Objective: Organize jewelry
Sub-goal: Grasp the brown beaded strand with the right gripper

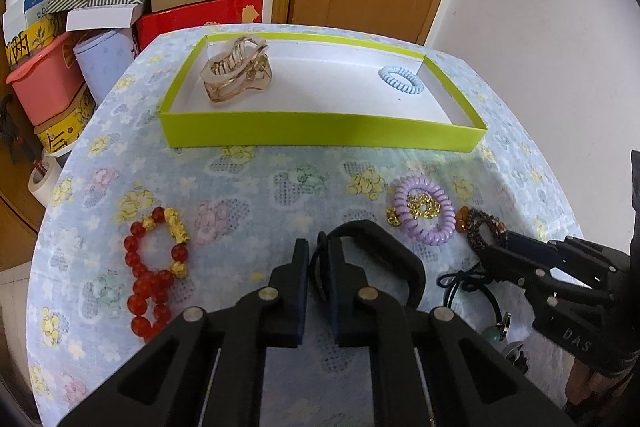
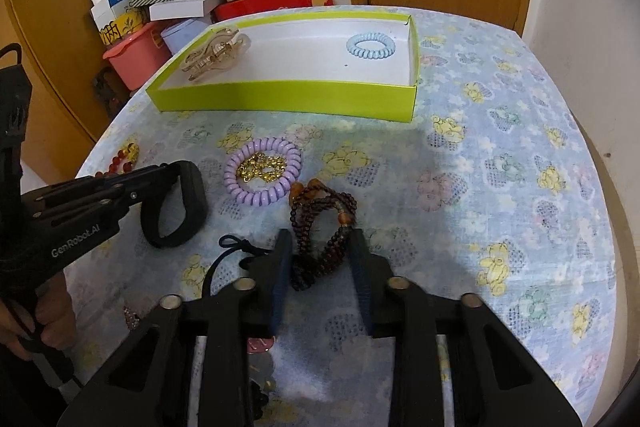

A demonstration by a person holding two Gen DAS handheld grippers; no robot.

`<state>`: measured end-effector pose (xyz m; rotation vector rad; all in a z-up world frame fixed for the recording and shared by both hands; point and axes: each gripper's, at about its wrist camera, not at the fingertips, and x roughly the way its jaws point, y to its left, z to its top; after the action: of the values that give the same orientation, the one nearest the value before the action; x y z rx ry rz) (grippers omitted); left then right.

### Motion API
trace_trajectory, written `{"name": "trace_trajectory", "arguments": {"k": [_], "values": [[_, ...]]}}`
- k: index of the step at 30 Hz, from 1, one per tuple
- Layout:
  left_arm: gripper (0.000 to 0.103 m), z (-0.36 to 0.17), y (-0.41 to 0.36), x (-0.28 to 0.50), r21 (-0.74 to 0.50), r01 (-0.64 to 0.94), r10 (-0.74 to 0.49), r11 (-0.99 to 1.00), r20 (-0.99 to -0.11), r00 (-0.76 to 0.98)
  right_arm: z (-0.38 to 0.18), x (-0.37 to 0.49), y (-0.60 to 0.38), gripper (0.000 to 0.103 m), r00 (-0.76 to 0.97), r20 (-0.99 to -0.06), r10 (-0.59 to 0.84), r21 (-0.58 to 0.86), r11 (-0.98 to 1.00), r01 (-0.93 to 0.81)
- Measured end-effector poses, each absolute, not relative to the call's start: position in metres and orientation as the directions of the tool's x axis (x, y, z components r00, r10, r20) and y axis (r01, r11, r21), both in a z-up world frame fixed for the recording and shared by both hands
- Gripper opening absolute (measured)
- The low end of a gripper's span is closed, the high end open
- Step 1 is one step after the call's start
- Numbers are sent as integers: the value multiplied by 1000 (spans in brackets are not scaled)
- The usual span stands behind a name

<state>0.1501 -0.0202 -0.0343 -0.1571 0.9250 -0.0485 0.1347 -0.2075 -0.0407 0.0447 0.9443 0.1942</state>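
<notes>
Dark bead bracelet point(image 2: 320, 227) lying lengthwise on desk point(image 2: 480, 187) between right gripper point(image 2: 320, 261) jaws, half-closed, not yet pinching; left gripper point(image 1: 318, 255) jaws clenched on black cord point(image 1: 316, 267); green tray point(image 2: 280, 95) straight ahead beyond.

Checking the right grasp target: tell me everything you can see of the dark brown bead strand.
The dark brown bead strand is a long string of small, glossy, dark reddish-brown beads with a few larger amber-orange ones, doubled into several loops. It lies in a loose bunch on the floral tablecloth, just right of the purple coil hair tie. Its near end sits between the fingers of the right gripper; whether the pads already press it is unclear.
</notes>
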Motion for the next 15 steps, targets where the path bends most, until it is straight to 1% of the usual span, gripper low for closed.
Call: {"name": "trace_trajectory", "arguments": {"k": [1,4,5,6,8,15], "values": [[9,-34,-20,150,-155,-21,-111,988,-790,603,-40,134,-208,18,569,-799,196,134,980,-150],[9,-31,-20,146,-158,-6,-121,987,-782,612,-39,132,-207,16,577,-795,189,120,981,-156],[9,-29,-20,145,-155,-2,-122,988,-779,615,-38,131,-208,11,579,-792,192,124,980,-156],[9,-28,-21,143,-153,3,-122,988,-776,619,-36,129,-209,10,586,-786,194,126,980,-156],[9,-24,-21,140,-150,11,-123,989,-770,626,-31,126,-212,3,597,-777,200,130,979,-159],[9,-11,-21,128,-145,26,-127,989,-750,649,-17,116,-217,3,630,-751,200,125,979,-162]]}}
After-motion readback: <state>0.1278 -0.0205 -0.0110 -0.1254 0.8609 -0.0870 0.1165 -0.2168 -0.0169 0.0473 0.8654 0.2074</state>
